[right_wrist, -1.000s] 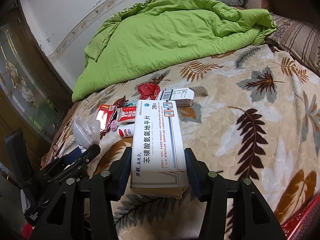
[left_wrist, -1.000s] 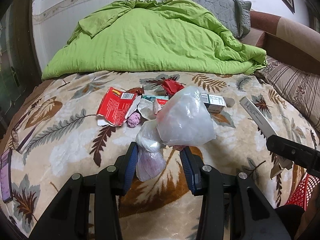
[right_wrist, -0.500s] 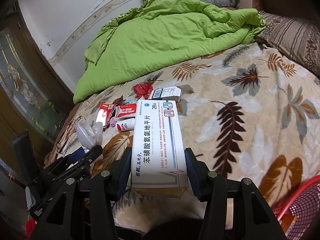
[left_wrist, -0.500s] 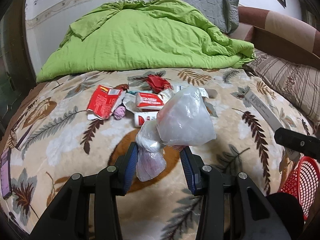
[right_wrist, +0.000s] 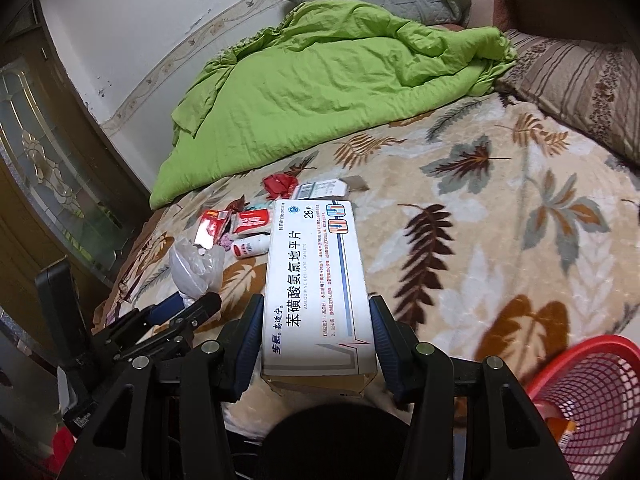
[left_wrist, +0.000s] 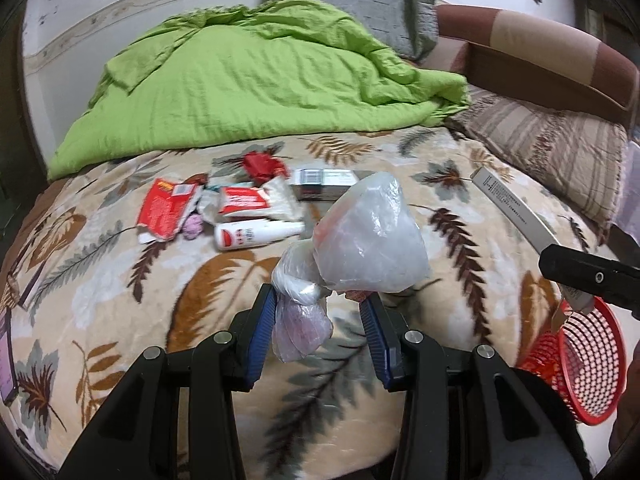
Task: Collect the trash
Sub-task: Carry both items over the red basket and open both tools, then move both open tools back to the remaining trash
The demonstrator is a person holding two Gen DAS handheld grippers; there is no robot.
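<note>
My left claw (left_wrist: pixel 316 320) carries a plastic bag (left_wrist: pixel 360 240) over the bed blanket (left_wrist: pixel 120 280); my right (right_wrist: pixel 316 344) carries a medicine box (right_wrist: pixel 316 288). Litter (left_wrist: pixel 240 212) lies ahead, the quilt (left_wrist: pixel 260 80) behind it, a basket (right_wrist: pixel 592 396) at my right.

The red plastic mesh basket (right_wrist: pixel 592 396) is cut off by the right wrist picture's lower right edge. Inside it, an orange scrap (right_wrist: pixel 560 424) is too small to identify. Beyond the basket, the white medicine box (right_wrist: pixel 316 292) hides part of the litter.

A bed covered by a leaf-patterned blanket (right_wrist: pixel 500 240) fills the room. A green quilt (left_wrist: pixel 256 80) is heaped at the far side against a white wall (right_wrist: pixel 132 28); a glazed wooden door (right_wrist: pixel 44 168) stands left.
</note>
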